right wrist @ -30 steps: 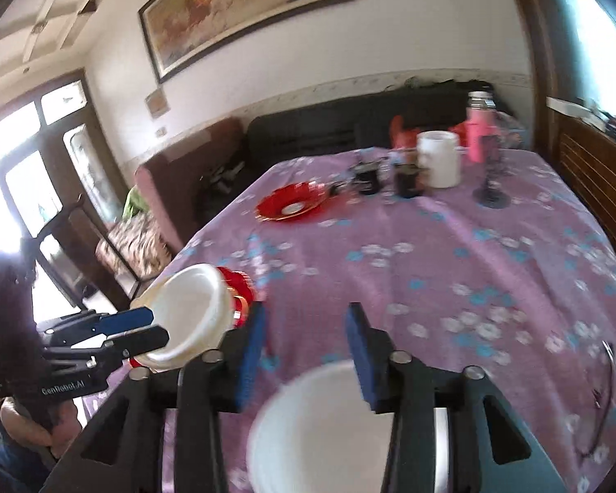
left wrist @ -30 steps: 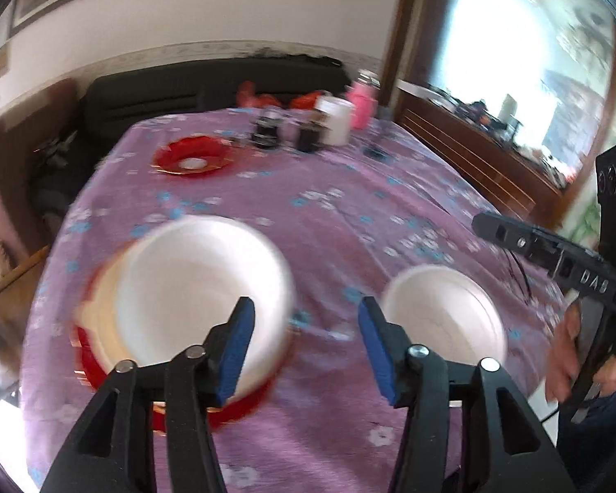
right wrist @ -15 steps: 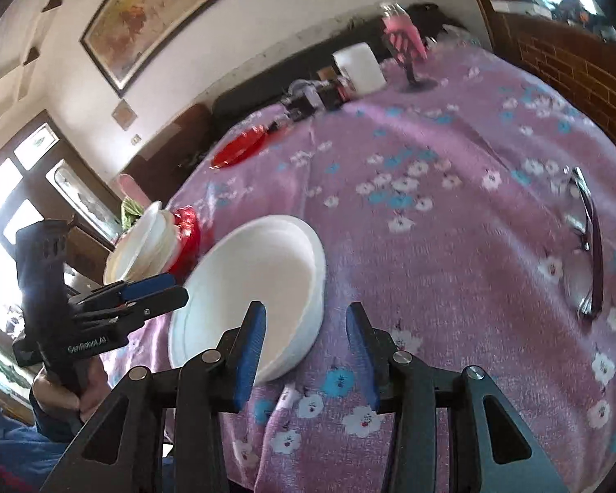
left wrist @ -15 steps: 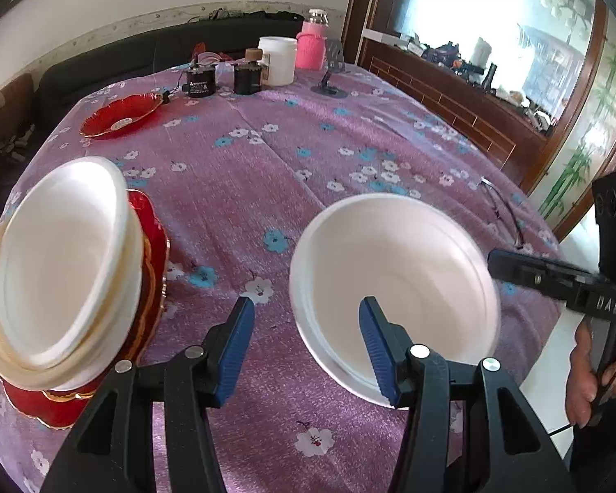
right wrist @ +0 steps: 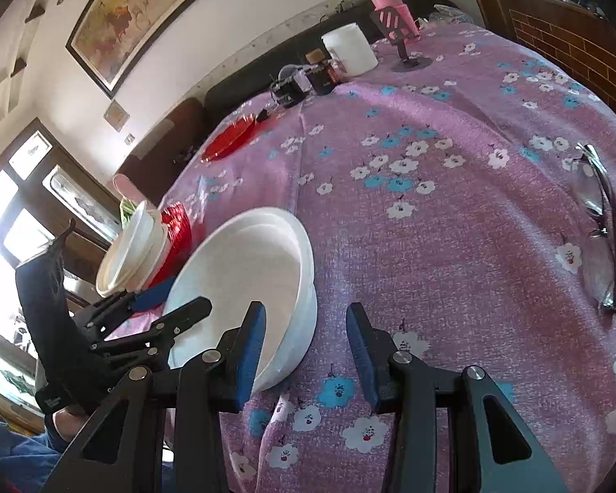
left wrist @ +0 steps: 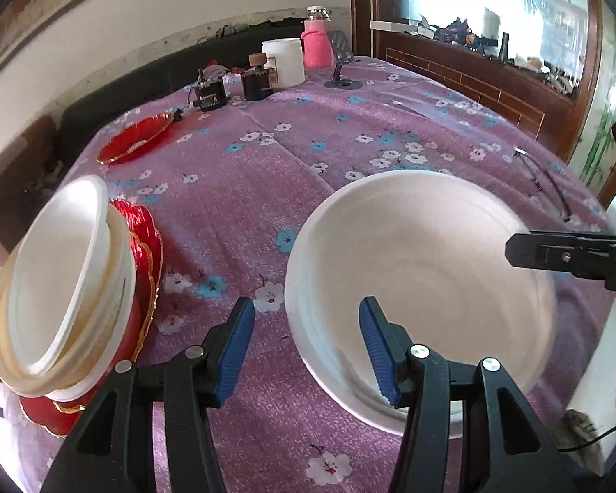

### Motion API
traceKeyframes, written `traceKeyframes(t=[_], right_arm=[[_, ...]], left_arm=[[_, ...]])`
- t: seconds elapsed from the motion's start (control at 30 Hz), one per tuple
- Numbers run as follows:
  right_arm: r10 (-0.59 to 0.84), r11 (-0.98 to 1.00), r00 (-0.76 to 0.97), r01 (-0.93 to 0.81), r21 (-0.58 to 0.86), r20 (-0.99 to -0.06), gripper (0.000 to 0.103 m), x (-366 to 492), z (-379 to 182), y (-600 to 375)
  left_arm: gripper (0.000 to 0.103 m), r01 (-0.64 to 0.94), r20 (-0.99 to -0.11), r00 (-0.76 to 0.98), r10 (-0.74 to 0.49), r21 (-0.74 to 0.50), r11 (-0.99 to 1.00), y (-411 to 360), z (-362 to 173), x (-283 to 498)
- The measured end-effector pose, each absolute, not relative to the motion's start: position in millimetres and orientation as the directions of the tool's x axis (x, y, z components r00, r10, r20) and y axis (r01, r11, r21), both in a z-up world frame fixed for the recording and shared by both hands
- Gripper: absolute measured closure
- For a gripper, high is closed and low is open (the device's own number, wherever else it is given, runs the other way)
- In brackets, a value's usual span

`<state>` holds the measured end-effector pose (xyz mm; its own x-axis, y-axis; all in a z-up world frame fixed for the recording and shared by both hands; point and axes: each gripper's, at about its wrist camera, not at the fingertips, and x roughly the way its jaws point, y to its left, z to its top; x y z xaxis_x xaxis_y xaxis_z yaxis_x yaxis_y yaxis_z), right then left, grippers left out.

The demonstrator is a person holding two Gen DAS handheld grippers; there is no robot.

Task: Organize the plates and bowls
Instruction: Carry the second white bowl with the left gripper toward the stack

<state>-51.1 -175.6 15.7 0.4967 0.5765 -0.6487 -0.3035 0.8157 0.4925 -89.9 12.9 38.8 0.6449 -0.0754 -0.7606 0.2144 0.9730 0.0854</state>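
Note:
A white bowl (left wrist: 423,271) rests on the purple flowered cloth near the table's front edge. My left gripper (left wrist: 306,345) is open around the bowl's near rim, one blue pad over the inside and one outside, neither pressing. My right gripper (right wrist: 306,349) straddles the opposite rim of the same white bowl (right wrist: 242,283). Its jaws are closing, and the outer pad still stands off the wall. A tilted stack of white bowls (left wrist: 61,283) sits on red dishes (left wrist: 143,246) to the left. A lone red plate (left wrist: 135,139) lies farther back.
A pair of glasses (right wrist: 599,222) lies on the cloth to the right of the bowl. At the far end stand a white jar (left wrist: 283,61), a pink bottle (left wrist: 318,41), a phone stand (left wrist: 341,70) and small dark containers (left wrist: 256,80). A wooden sideboard (left wrist: 472,82) runs along the right.
Both grippers have come down and in toward the single white bowl, one from each side. The left view swung from the stack to the bowl. The right jaws have narrowed slightly.

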Motion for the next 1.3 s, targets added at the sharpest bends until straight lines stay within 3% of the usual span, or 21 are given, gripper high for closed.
traceKeyframes(t=[0.07, 0.23, 0.63, 0.67, 0.8, 1.13, 1.2, 1.3], right_arm=[[0.571, 0.820, 0.490, -0.305, 0.484, -0.659, 0.087, -51, 13, -171], [0.577, 0.815, 0.493, -0.301, 0.495, -0.651, 0.089, -50, 12, -173], [0.599, 0.798, 0.499, -0.313, 0.514, -0.627, 0.089, -52, 15, -176], [0.604, 0.793, 0.508, -0.314, 0.521, -0.614, 0.089, -53, 18, -178], [0.559, 0.826, 0.542, -0.297, 0.479, -0.628, 0.069, -54, 25, -183], [0.578, 0.815, 0.494, -0.305, 0.493, -0.650, 0.069, -49, 12, -174], [0.579, 0.814, 0.490, -0.309, 0.491, -0.652, 0.082, -49, 10, -172], [0.585, 0.810, 0.489, -0.313, 0.496, -0.647, 0.087, -49, 9, -171]], left_arm=[[0.054, 0.212, -0.754, 0.654, -0.064, 0.101, 0.972, 11, 38, -90], [0.070, 0.226, -0.744, 0.666, -0.050, 0.137, 0.964, 5, 37, -92], [0.072, 0.233, -0.743, 0.668, -0.047, 0.149, 0.961, 1, 36, -93], [0.072, 0.232, -0.743, 0.667, -0.047, 0.148, 0.961, 2, 36, -93], [0.072, 0.231, -0.747, 0.663, -0.044, 0.148, 0.962, 2, 35, -93], [0.072, 0.225, -0.752, 0.659, -0.037, 0.151, 0.963, 3, 32, -91], [0.072, 0.225, -0.750, 0.660, -0.038, 0.149, 0.963, 3, 33, -91], [0.072, 0.224, -0.743, 0.669, -0.032, 0.160, 0.961, 1, 34, -93]])
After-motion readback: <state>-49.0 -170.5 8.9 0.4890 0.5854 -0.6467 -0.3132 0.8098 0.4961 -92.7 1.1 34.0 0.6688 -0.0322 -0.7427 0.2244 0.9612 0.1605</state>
